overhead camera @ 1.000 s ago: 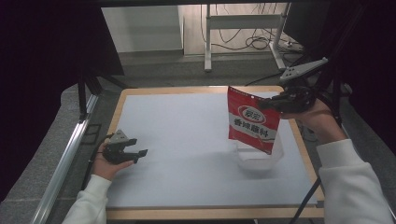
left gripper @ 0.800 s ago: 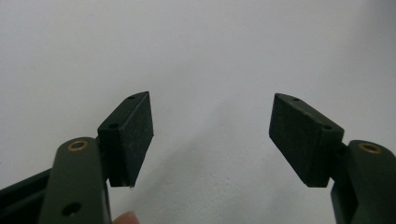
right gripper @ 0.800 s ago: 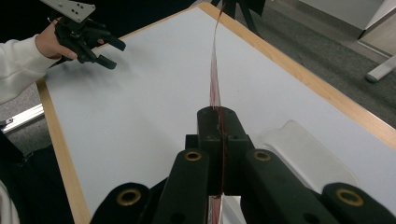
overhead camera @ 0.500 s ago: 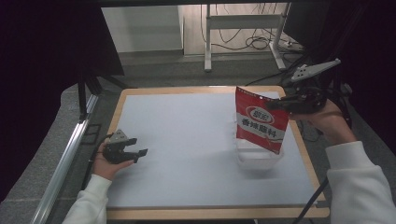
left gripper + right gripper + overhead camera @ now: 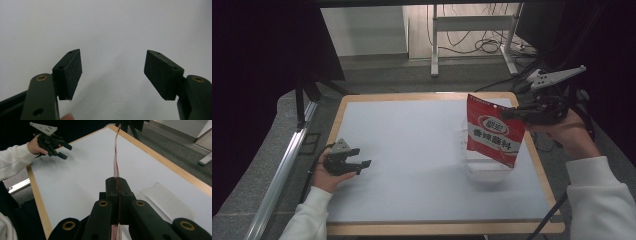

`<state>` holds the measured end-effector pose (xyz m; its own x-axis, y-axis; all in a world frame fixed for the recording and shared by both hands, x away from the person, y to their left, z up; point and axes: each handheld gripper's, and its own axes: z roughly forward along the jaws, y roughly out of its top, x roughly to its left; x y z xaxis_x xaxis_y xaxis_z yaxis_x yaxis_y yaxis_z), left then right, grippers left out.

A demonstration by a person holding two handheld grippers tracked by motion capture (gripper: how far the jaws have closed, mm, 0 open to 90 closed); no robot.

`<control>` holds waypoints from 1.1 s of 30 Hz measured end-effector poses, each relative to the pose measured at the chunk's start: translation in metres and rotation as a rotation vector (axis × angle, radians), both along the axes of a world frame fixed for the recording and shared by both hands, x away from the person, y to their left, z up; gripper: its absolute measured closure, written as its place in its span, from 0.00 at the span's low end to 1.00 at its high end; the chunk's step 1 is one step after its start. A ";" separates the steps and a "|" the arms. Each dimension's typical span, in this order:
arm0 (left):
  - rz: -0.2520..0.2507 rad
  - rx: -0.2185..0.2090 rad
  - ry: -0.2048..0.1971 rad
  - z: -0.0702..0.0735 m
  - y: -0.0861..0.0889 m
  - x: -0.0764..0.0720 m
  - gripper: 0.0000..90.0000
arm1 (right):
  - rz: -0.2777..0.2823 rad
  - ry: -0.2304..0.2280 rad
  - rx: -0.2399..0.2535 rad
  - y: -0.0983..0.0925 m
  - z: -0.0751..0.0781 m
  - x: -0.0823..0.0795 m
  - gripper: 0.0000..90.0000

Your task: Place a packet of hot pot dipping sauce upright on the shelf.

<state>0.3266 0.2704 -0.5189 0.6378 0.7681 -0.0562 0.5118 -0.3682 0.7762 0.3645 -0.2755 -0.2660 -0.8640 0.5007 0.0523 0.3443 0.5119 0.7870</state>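
Right gripper view: right gripper (image 5: 117, 195) jaws clamp red pouch (image 5: 115, 157); left gripper (image 5: 112, 72) jaws wide, empty

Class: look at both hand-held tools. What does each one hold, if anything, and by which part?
The right tool pinches the red printed plastic pouch at its upper right edge. The left tool stands open and holds nothing.

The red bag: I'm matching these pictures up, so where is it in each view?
High view: the red bag hangs right of centre, pinched at its top edge by the right gripper, over a clear tray.
Left gripper view: not in this picture.
Right gripper view: edge-on, a thin strip rising from the shut jaws.
Shared landmark: the white table.
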 end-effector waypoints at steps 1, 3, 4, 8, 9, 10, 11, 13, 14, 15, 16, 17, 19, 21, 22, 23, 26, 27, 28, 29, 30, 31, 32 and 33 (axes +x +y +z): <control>0.000 -0.003 0.000 0.000 0.000 0.000 0.33 | 0.002 0.002 -0.002 0.001 0.000 -0.001 0.99; -0.007 0.004 0.000 0.000 -0.001 0.000 0.33 | 0.006 0.002 -0.005 0.002 0.000 -0.001 0.99; -0.008 0.004 0.000 0.000 -0.002 0.000 0.33 | 0.004 0.002 -0.013 0.002 -0.001 0.000 0.99; -0.011 0.008 -0.004 0.000 -0.001 -0.001 0.33 | -0.018 0.008 -0.026 0.002 -0.008 0.002 0.99; -0.009 0.006 -0.004 0.000 0.000 -0.001 0.33 | -0.022 0.016 -0.027 0.001 -0.011 0.004 0.99; -0.007 0.006 -0.003 0.001 0.000 -0.001 0.33 | -0.032 0.028 -0.036 0.000 -0.016 0.007 0.99; -0.005 0.005 -0.003 0.000 0.000 -0.001 0.33 | -0.032 0.028 -0.036 0.000 -0.016 0.007 0.99; -0.004 0.004 -0.003 0.000 0.000 -0.001 0.33 | -0.042 0.040 -0.045 -0.004 -0.021 0.010 0.99; -0.004 0.006 -0.005 0.000 0.000 -0.001 0.33 | -0.042 0.040 -0.045 -0.004 -0.021 0.010 0.99; -0.006 0.005 -0.004 0.000 -0.001 -0.001 0.33 | -0.047 0.040 -0.040 -0.006 -0.023 0.011 0.99; -0.006 0.005 -0.004 0.000 -0.001 -0.001 0.33 | -0.047 0.040 -0.040 -0.006 -0.023 0.011 0.99; -0.007 0.005 -0.003 -0.001 -0.001 -0.001 0.33 | -0.053 0.040 -0.043 -0.008 -0.025 0.011 0.99; -0.007 0.002 -0.001 0.000 -0.002 -0.001 0.33 | -0.069 0.042 -0.038 -0.011 -0.028 0.012 0.99; -0.010 0.006 -0.009 0.001 -0.002 -0.002 0.33 | -0.071 0.058 -0.038 -0.012 -0.040 0.013 0.99; -0.010 0.006 -0.009 0.001 -0.002 -0.002 0.33 | -0.071 0.058 -0.038 -0.012 -0.040 0.013 0.99; -0.008 -0.001 -0.008 0.002 -0.001 -0.001 0.33 | -0.072 0.061 -0.041 -0.013 -0.042 0.013 0.99; -0.002 -0.002 -0.006 0.002 0.000 -0.001 0.33 | -0.092 0.069 -0.041 -0.017 -0.054 0.015 0.99; -0.003 -0.002 -0.008 0.002 -0.001 -0.002 0.33 | -0.099 0.075 -0.034 -0.020 -0.058 0.016 0.99; -0.005 0.002 -0.009 0.002 -0.001 -0.002 0.33 | -0.108 0.081 -0.030 -0.022 -0.062 0.017 0.99; -0.005 0.001 -0.007 0.001 -0.001 -0.002 0.33 | -0.124 0.087 -0.002 -0.028 -0.068 0.018 0.99; -0.005 0.001 -0.007 0.001 -0.001 -0.002 0.33 | -0.124 0.087 -0.002 -0.028 -0.068 0.018 0.99; -0.005 0.000 -0.007 0.001 -0.001 -0.001 0.33 | -0.134 0.091 0.022 -0.034 -0.071 0.018 0.99; -0.005 0.001 -0.007 0.001 -0.002 -0.001 0.33 | -0.137 0.096 0.033 -0.036 -0.072 0.018 0.99; -0.006 0.001 -0.005 0.001 -0.002 -0.001 0.33 | -0.137 0.096 0.033 -0.036 -0.072 0.018 0.99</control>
